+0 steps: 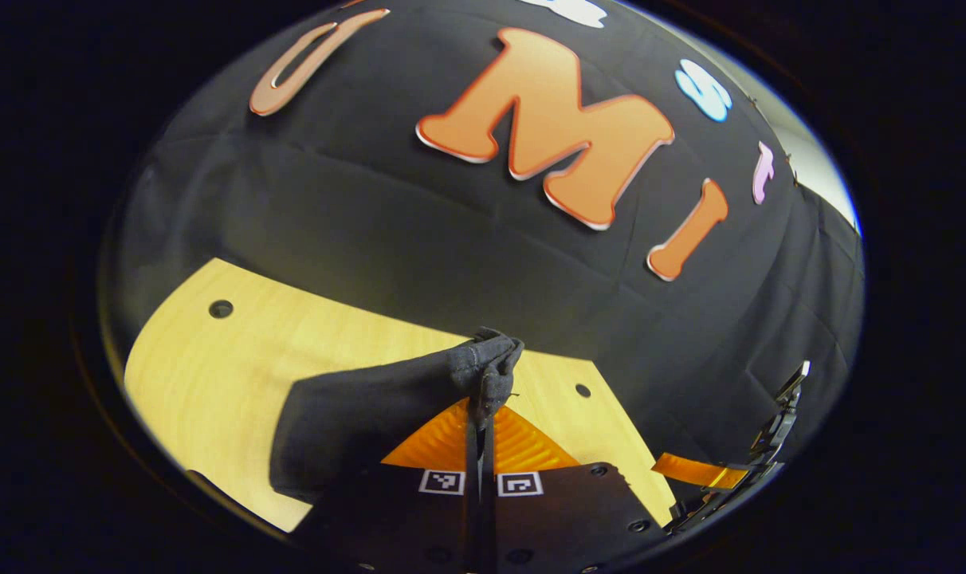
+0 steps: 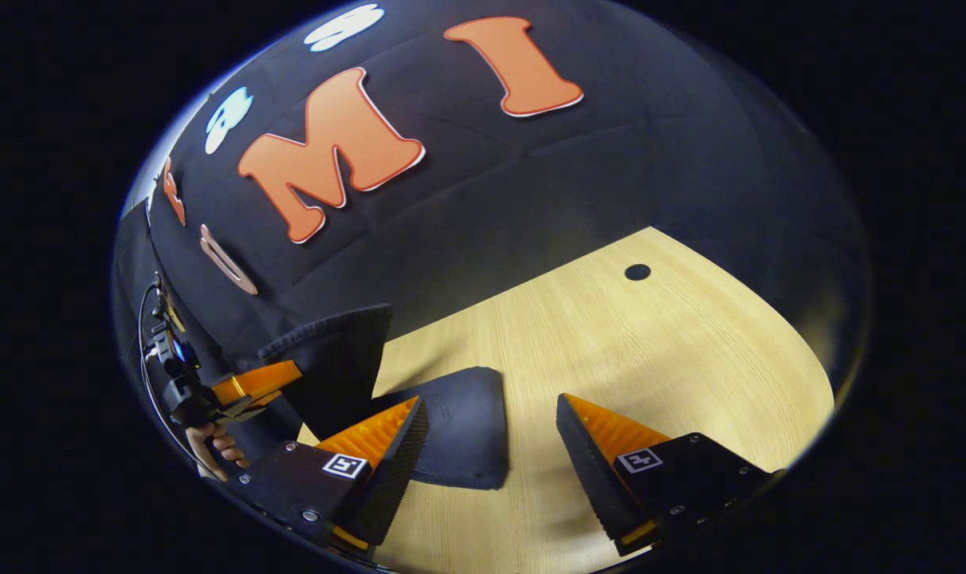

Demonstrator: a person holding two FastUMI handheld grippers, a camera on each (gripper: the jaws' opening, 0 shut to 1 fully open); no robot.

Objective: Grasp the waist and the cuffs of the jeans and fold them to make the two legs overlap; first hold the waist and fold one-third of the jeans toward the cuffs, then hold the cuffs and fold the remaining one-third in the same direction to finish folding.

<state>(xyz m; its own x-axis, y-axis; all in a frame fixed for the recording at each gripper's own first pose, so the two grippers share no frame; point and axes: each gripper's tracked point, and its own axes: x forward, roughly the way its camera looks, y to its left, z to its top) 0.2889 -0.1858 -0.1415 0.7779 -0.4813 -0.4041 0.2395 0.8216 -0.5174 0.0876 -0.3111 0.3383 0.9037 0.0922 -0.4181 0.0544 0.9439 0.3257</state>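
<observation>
My left gripper (image 1: pixel 483 399) pinches the jeans (image 1: pixel 355 422) aloft; right gripper (image 2: pixel 491 446) spread. Carry fabric level, edges aligned over the tabletop (image 2: pixel 650 351).

A pale wood-grain tabletop (image 2: pixel 610 343) with small round dark holes (image 2: pixel 637 272) runs to the far wall, a creased black cloth (image 2: pixel 531 183). Light falls brightly on the wood; a pale strip (image 1: pixel 822 179) shows beside the cloth's edge.

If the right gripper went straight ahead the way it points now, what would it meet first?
The right gripper, jaws open, points over the dark jeans lying on the wooden table. Going on, it would likely meet that fabric first; depth is unclear.
</observation>
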